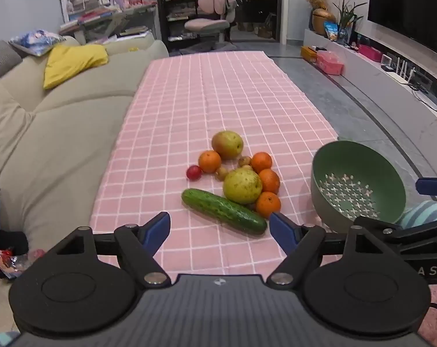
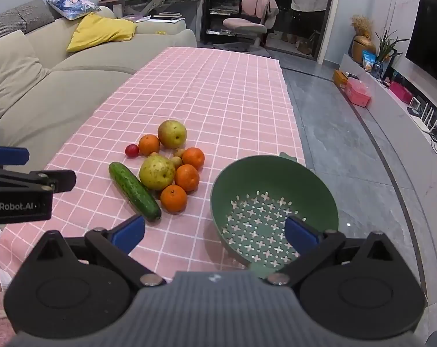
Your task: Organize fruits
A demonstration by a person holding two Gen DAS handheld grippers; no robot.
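Right wrist view, green colander [image 2: 276, 179] seemingly empty, fruit pile [image 2: 172, 170] beside

Left gripper [image 1: 219, 228] tilting downward, hovering above surface [image 1: 189, 110], jaws standing wide apart, gripping nothing. Right gripper [image 2: 215, 232] tilting downward likewise, jaws spread fully, nothing between blue pads [image 2: 130, 232]. Both grippers hanging side by side, well apart, each one's finger showing at edge of other's view. Neither touching anything.
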